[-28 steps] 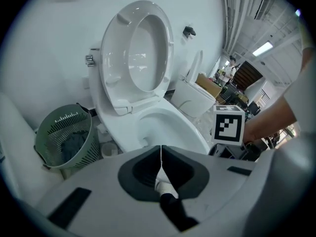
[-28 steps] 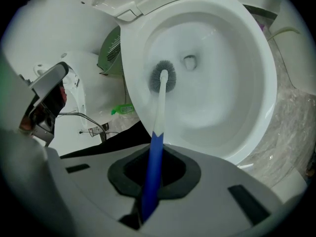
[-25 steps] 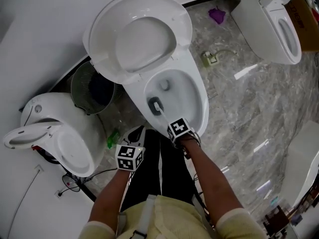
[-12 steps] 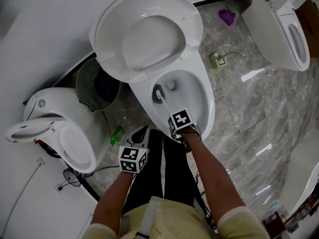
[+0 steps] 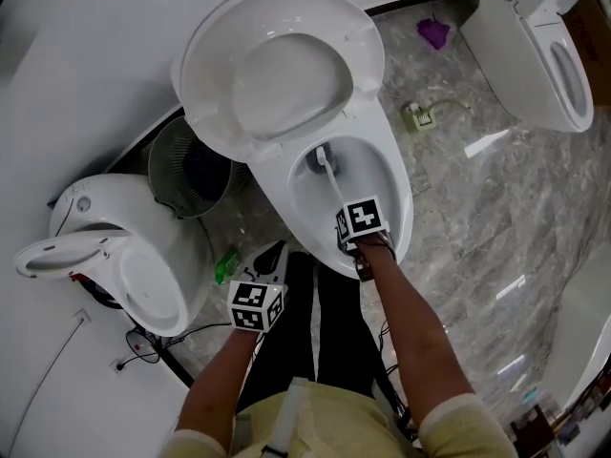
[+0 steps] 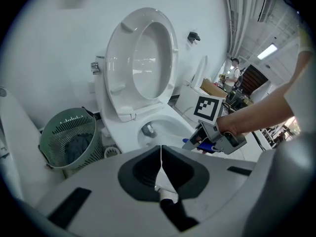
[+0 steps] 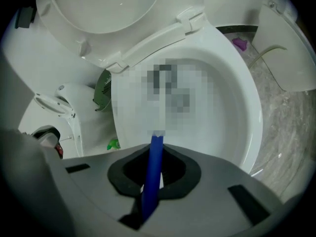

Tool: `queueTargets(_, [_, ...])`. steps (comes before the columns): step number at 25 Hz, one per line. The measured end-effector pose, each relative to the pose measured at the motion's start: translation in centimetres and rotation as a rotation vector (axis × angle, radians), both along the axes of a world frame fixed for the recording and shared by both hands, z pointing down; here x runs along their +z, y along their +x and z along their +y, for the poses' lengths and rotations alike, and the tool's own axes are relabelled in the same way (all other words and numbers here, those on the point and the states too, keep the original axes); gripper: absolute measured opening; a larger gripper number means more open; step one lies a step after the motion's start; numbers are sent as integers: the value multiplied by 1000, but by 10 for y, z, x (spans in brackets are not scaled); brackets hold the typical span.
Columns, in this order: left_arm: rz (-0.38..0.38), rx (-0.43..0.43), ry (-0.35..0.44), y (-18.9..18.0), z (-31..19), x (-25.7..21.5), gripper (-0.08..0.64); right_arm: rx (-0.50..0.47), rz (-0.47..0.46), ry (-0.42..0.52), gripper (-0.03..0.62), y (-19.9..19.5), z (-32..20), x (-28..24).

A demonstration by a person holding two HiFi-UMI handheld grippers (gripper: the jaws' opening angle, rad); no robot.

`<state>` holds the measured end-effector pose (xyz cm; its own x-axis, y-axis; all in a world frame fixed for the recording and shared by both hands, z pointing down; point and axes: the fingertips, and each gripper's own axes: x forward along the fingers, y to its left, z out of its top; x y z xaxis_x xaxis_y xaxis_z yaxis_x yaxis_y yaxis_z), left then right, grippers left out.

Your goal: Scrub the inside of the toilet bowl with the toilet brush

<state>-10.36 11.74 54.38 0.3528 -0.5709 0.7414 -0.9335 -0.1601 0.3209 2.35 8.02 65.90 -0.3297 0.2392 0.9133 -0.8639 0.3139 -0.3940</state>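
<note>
The right gripper [image 5: 355, 229] squeezes the brush [image 5: 328, 172]. Its head sits in the bowl [image 5: 389, 184] at 12 o'clock, mid-scrub. Next it should rub round the sides. The left gripper [image 5: 254, 305] is closed on nothing.

Bright even light; glare streaks on marble floor [image 5: 496, 218]; gripper views fisheye-warped, dark corners.
</note>
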Motion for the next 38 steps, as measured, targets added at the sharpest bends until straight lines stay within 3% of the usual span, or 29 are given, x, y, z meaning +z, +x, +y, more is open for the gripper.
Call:
queueTargets(4, [3, 16, 12, 3, -1, -3, 15, 95, 25, 25, 32, 19, -7, -2])
queueTargets(12, [15, 70, 34, 12, 3, -11, 15, 185, 91, 25, 32, 56, 19, -11])
queueTargets(31, [36, 238, 114, 41, 11, -74, 15, 207, 42, 119, 32, 82, 86, -111])
queueTargets(38, [43, 236, 152, 37, 4, -104, 15, 218, 14, 174, 32, 88, 94, -155])
